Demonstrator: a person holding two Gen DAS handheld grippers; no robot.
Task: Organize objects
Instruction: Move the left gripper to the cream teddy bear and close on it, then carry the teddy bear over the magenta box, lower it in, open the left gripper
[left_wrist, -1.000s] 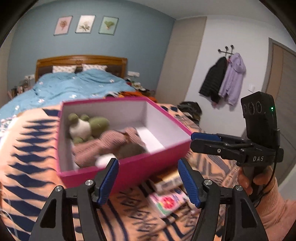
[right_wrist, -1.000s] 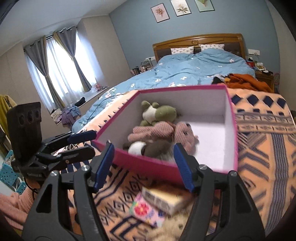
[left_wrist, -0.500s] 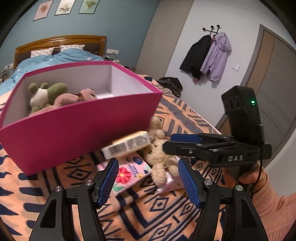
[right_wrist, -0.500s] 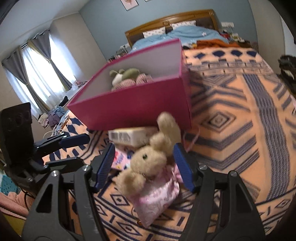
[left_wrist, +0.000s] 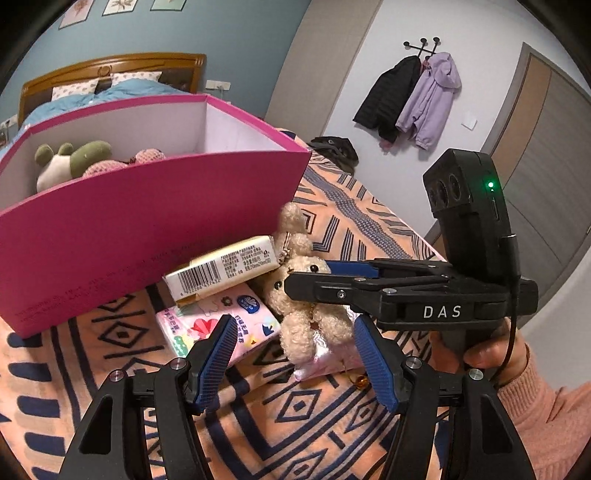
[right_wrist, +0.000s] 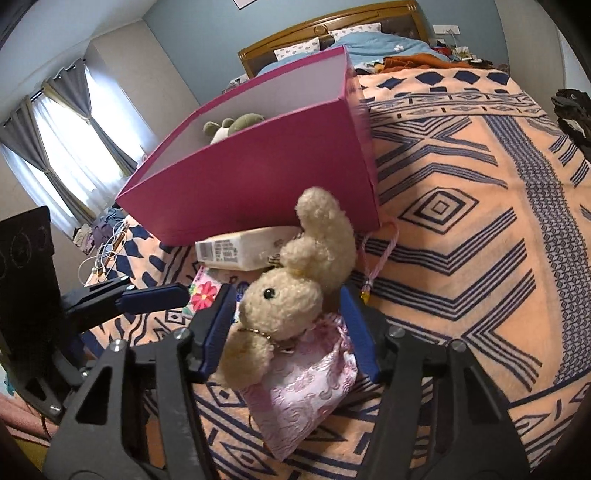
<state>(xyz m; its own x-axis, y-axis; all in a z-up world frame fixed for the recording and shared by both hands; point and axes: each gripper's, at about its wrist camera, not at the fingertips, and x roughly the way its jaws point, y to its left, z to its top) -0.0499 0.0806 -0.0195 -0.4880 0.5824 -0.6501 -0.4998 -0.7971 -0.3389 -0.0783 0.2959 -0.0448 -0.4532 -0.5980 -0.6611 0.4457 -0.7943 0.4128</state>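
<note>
Around plush rabbit (right_wrist: 295, 291), narrower right fingers (right_wrist: 218, 328)

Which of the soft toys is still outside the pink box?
The cream plush rabbit, lying on the blanket in front of the pink box, between the right gripper fingers as its jaws close. The green-and-white toy sits inside the box.

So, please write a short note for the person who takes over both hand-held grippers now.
Right hand-held gripper: jaws closing around the cream plush rabbit, pads not yet pressing.
Left hand-held gripper: open, holds nothing, hovers over the pink tissue pack.
Pink box: on the patterned blanket, already holds a green plush and a pink knitted toy.
Left: rabbit with its pink pouch, tissue pack, barcode packet, all in front of the box.
</note>
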